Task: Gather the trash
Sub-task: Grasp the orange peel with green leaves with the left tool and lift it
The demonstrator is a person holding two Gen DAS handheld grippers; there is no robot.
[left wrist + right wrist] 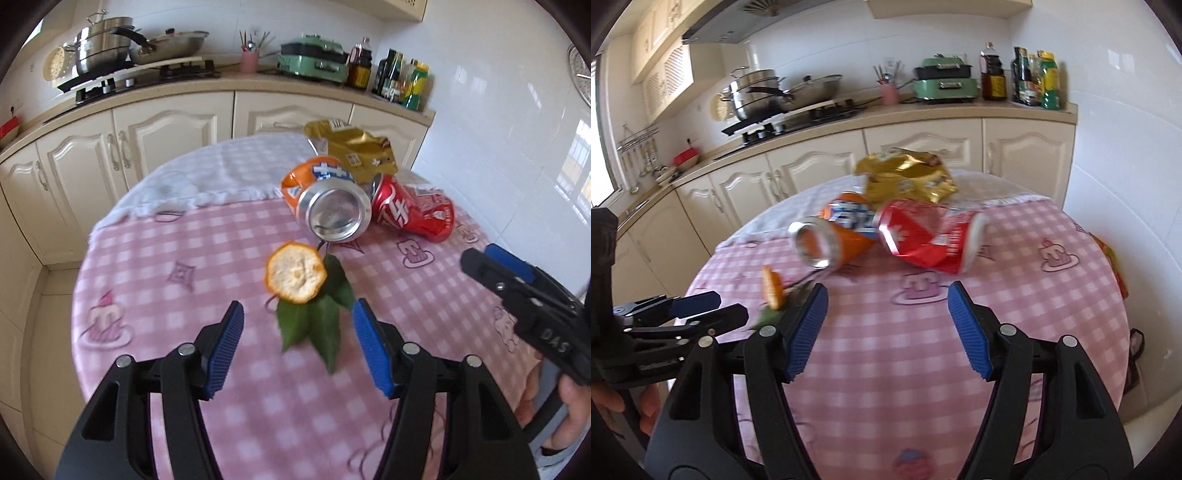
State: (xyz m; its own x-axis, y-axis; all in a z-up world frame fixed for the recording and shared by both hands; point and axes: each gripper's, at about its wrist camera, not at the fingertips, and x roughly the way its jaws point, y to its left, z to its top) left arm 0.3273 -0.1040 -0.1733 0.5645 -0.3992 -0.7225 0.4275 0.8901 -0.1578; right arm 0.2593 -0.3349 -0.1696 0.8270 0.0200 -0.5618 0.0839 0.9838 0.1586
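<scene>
Left gripper (297,325) hangs open over the orange peel (295,273) on the bench (177,258), right gripper (888,314) open too; peel likely light and floppy, so pinch its rim.

Pink-white checked tablecloth (229,258); orange can (325,195), red can (413,214), gold wrapper (354,147), orange peel (295,273), green leaves (317,325); my blue pads (225,350).

Crushed cans (334,201), gold wrapper (356,149), orange peel (295,272) lie together.

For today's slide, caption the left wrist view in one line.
Open left gripper poised over orange peel and leaves; crushed cans, gold wrapper beyond.
</scene>
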